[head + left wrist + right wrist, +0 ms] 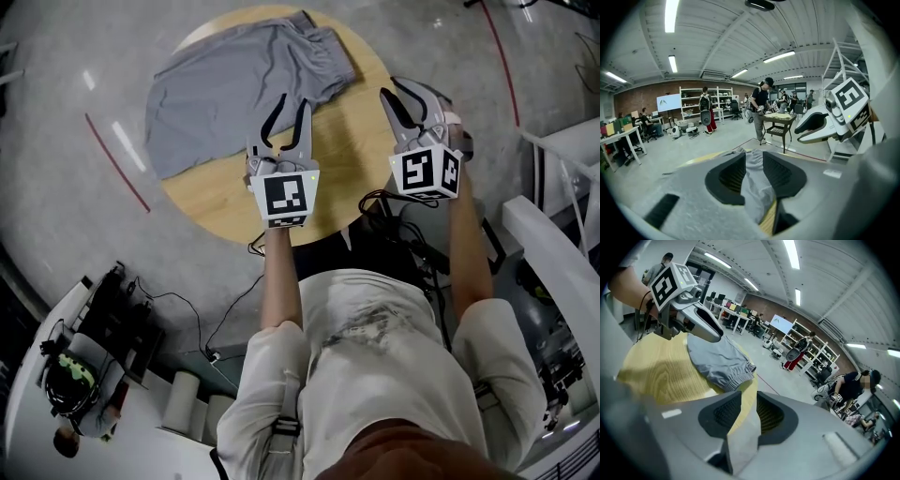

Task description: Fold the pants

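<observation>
We note the grey pants (239,89) lying spread on the far-left part of the round wooden counter (347,159), with the gathered waistband (328,52) toward the far side and the cloth reaching the rim at the left. The left tool (292,105) hangs over the near edge of the pants, tilted downward. In the left gripper view its 2 jaws stand apart (752,161), with grey cloth (757,187) showing in the gap below them and neither pad pressing on it. The right tool (403,94) sits at the right rim of the counter, well apart from the pants. In the right gripper view its jaws also stand apart (747,406) with nothing clamped; only the counter edge (661,376) and grey floor (740,446) show through the gap. From there we see the pants (719,359) farther along the counter, beneath the left tool (705,326).
</observation>
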